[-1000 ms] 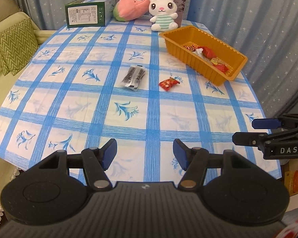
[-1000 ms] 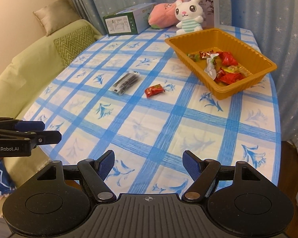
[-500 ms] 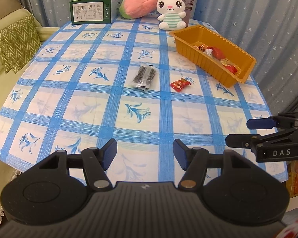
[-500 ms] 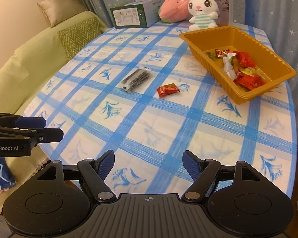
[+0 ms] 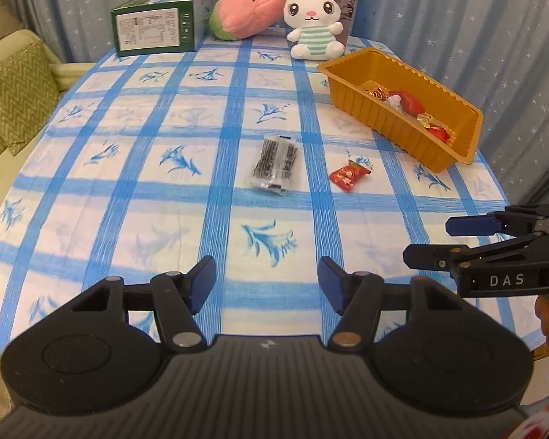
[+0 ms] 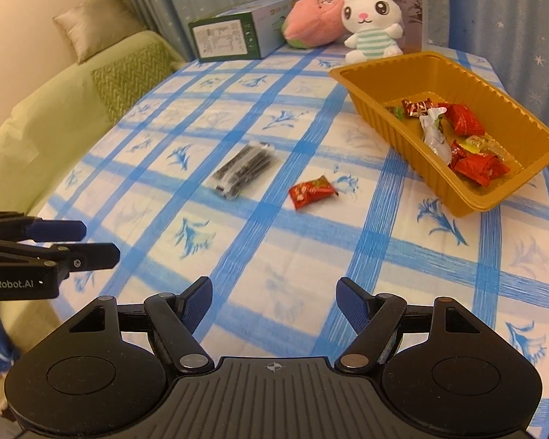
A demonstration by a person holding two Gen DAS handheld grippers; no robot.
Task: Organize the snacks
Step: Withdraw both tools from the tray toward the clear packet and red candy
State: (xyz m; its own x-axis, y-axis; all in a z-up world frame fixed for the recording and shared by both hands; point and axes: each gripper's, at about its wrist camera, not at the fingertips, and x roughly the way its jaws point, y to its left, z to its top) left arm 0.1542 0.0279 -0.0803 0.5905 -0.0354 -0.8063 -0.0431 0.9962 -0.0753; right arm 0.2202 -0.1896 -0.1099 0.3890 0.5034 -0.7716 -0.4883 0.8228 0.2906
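Two hand-held tools are hovering over the near edge of a table [image 5: 91, 197] covered in a blue-checked cloth, both with their fingers spread apart and holding nothing. The left tool [image 5: 266, 282] is facing up the middle of the table; the right tool [image 6: 273, 299] is facing toward the orange plastic tray [image 6: 501, 197] at the far right, which is already holding several wrapped sweets.

Two snacks are lying loose on the cloth, well apart from both tools. A clear packet of dark stick snacks [image 5: 275, 164] is lying flat near the table's centre, its long axis running roughly away from the left tool, tilted slightly to the right at the far end. Just to its right, nearer the tray, a small red-wrapped candy [image 6: 312, 191] is lying with its twisted ends pointing toward the tray and back toward the near left.

Both items are looking light and thin. The packet's film is likely slippery and crinkly, and its contents may snap under a hard squeeze, so closing across its short width near the middle appears the safest hold. The candy is looking small and firm enough to be pinched across its body.

A green carton [image 5: 157, 23], a pink plush [image 5: 245, 12] and a white rabbit toy [image 5: 313, 23] are sitting along the far edge.
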